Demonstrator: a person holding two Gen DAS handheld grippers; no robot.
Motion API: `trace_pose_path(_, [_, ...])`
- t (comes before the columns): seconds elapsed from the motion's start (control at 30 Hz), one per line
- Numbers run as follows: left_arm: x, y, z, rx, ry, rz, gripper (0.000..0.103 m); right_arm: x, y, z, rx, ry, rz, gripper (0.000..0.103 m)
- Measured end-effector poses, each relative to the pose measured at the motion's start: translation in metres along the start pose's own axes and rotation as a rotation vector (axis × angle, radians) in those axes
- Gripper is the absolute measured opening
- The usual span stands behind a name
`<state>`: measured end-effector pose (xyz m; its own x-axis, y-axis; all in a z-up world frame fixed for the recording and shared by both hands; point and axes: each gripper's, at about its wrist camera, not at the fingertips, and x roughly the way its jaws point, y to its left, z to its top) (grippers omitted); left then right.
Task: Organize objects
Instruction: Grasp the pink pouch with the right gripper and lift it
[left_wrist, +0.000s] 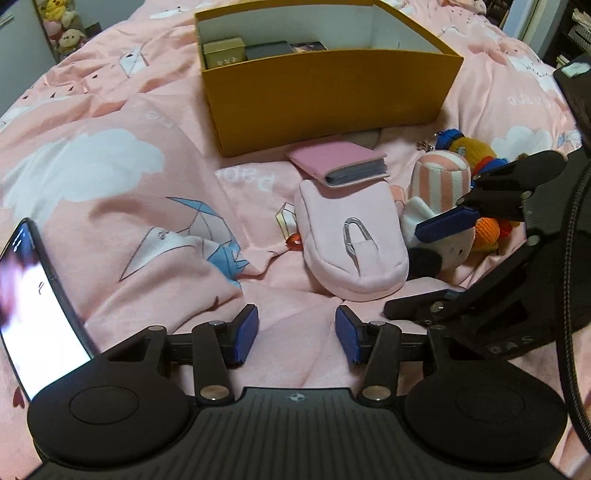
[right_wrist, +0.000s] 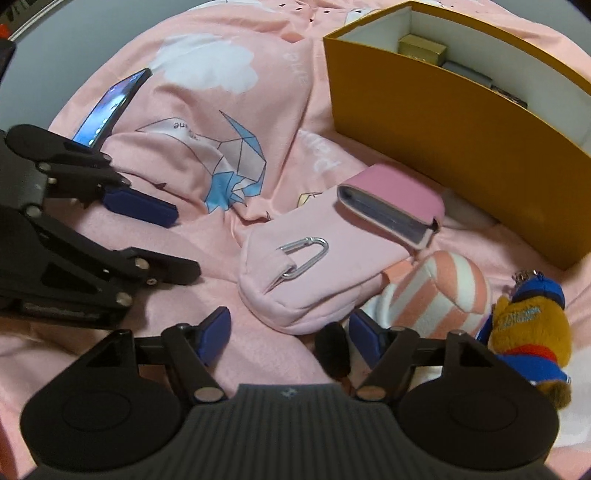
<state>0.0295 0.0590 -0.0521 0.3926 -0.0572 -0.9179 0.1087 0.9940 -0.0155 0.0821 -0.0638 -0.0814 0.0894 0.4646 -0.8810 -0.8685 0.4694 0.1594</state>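
A pale pink pouch (left_wrist: 351, 240) with a silver carabiner lies on the pink bedspread; it also shows in the right wrist view (right_wrist: 295, 266). A pink card holder (left_wrist: 343, 162) rests on its far end, seen too in the right wrist view (right_wrist: 395, 203). A striped plush (left_wrist: 443, 181) and an orange-and-blue plush (left_wrist: 476, 151) lie to the right. My left gripper (left_wrist: 295, 334) is open and empty just in front of the pouch. My right gripper (right_wrist: 288, 334) is open and empty at the pouch's near corner, beside the striped plush (right_wrist: 443, 291).
A yellow box (left_wrist: 325, 103) stands behind the pile and holds several small boxes, one gold (left_wrist: 223, 51). It also shows in the right wrist view (right_wrist: 443, 122). A lit phone (left_wrist: 33, 295) lies at the left. Plush toys (left_wrist: 61, 26) sit on a far shelf.
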Motion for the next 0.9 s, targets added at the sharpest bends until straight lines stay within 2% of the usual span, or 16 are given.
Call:
trace_pose_path(0.13, [0.001,0.001,0.000,-0.018,-0.005,-0.005,0.057,0.014,0.004,0.005,-0.015,0.018,-0.024,0.073])
trace_pose_path(0.2, [0.001,0.001,0.000,-0.016,-0.005,-0.003,0.057,0.017,0.008,0.006,-0.028,0.012,-0.043,0.070])
trace_pose_path(0.27, [0.001,0.001,0.000,-0.017,-0.006,-0.005,0.057,0.016,0.004,0.006,-0.007,0.005,-0.040,0.055])
trace_pose_path(0.37, [0.000,0.002,-0.001,-0.019,-0.009,-0.008,0.057,0.009,0.001,0.005,0.012,-0.024,-0.024,0.041])
trace_pose_path(0.57, [0.004,0.001,0.001,-0.012,-0.021,-0.015,0.059,-0.014,-0.002,0.012,0.034,-0.129,-0.044,0.035])
trace_pose_path(0.77, [0.011,0.003,0.012,-0.041,-0.067,-0.038,0.059,-0.030,-0.014,0.024,0.084,-0.225,-0.077,0.031])
trace_pose_path(0.9, [0.017,0.003,0.024,-0.060,-0.104,-0.044,0.059,-0.037,-0.024,0.031,0.122,-0.282,-0.133,0.026])
